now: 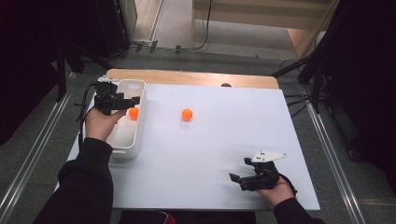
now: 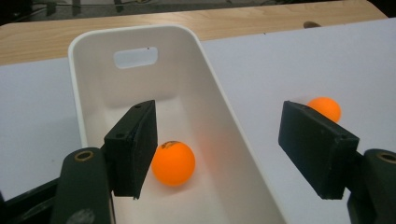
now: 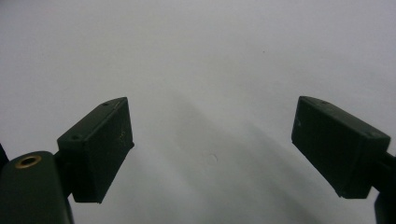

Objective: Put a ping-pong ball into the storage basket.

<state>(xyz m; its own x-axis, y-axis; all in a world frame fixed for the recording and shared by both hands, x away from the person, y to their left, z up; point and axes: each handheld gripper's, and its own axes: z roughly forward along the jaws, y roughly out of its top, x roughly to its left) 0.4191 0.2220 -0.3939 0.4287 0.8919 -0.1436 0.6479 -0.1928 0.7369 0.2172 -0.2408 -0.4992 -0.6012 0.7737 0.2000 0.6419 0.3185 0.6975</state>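
Orange ball point(image 2: 173, 163) in bin point(image 2: 93, 42), under parted left claw point(image 2: 224, 140)

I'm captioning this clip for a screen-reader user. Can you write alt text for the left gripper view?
An orange ball lies inside a white bin, just past the left tool, whose two black jaws stand open with nothing pressed between them. A second orange ball sits outside the bin on the white table, partly hidden behind one jaw.
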